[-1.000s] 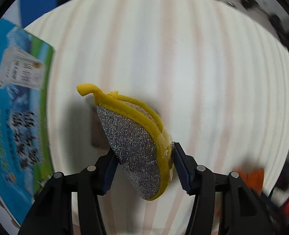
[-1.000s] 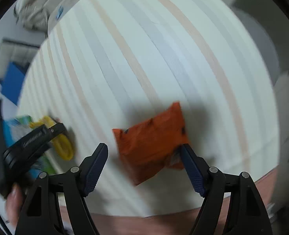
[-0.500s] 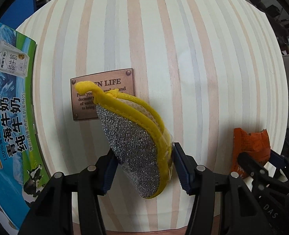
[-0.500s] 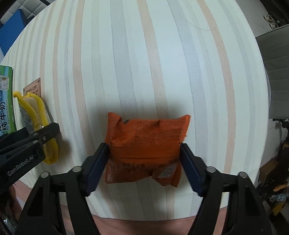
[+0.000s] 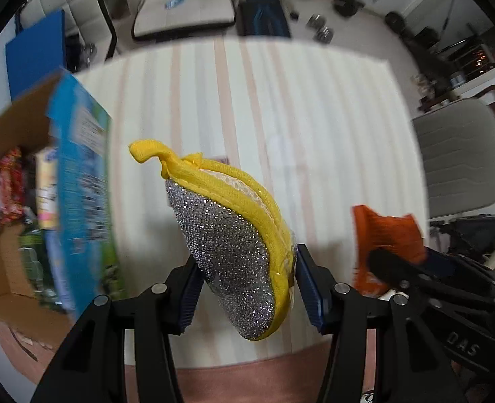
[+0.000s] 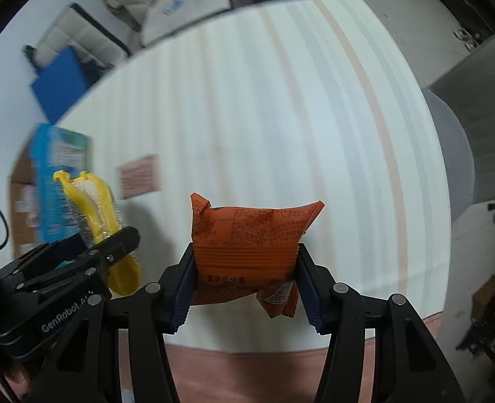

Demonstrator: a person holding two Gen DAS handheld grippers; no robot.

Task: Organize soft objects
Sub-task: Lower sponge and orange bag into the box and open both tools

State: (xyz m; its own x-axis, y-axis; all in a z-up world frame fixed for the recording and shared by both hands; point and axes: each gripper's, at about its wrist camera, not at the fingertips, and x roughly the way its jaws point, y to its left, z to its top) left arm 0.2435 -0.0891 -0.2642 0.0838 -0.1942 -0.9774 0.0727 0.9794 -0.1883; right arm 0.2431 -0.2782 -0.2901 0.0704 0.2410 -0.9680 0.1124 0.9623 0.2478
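Note:
A silver scrubbing pad with a yellow rim [image 5: 234, 241] hangs above the striped table [image 5: 281, 117], and my left gripper [image 5: 249, 287] is shut on its lower half. The same pad [image 6: 96, 208] shows at the left of the right wrist view. An orange snack packet [image 6: 247, 245] sits upright between the blue pads of my right gripper [image 6: 244, 285]. Those jaws are closing, and the pads press in on the packet's sides. The packet is off the table. In the left wrist view the orange packet [image 5: 388, 231] appears at the right.
An open cardboard box with a blue and green printed side [image 5: 76, 184] stands at the table's left edge, with several packets [image 5: 9, 181] inside. A small brown plaque [image 6: 138, 176] lies on the table. A grey chair [image 5: 459, 161] stands to the right.
Both grippers have risen from the table with their loads. The right jaws went from wide around the orange packet to pressing on it. The box's inside has come into view.

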